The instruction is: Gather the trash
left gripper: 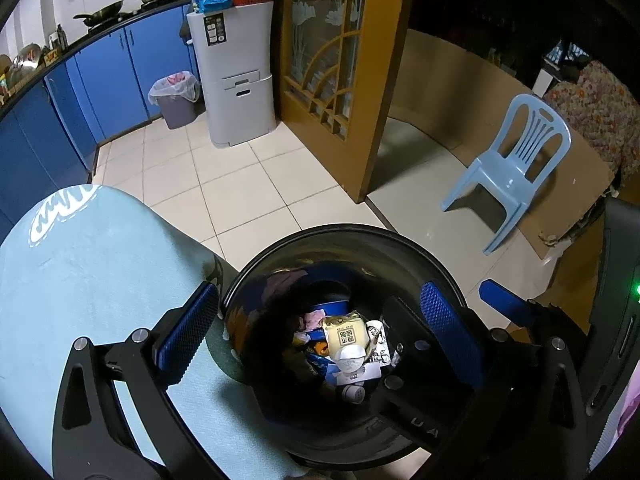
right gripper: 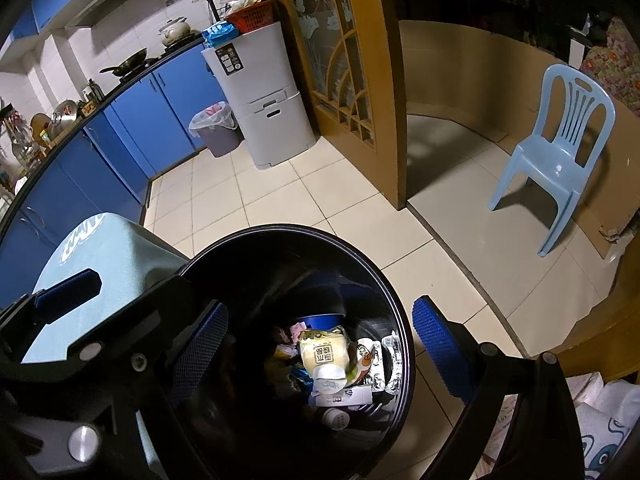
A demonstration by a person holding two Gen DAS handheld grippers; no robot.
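Both claws, left claw [left gripper: 320, 332] and right claw [right gripper: 320, 348], hang spread and empty over the round glossy black trash bin [left gripper: 256, 264]. Inside it lies a pale yellow pouch with a white cap [left gripper: 346, 338] among crumpled wrappers [right gripper: 384, 364]. Just beside the bin stands a light blue cloth-covered worktop [left gripper: 80, 280]; a pale blue plastic chair [left gripper: 516, 164] stands well apart.

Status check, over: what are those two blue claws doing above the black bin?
Left gripper open, empty. Right gripper open, empty. Round black trash bin below, holding cream packet and wrappers. Nothing in the way.
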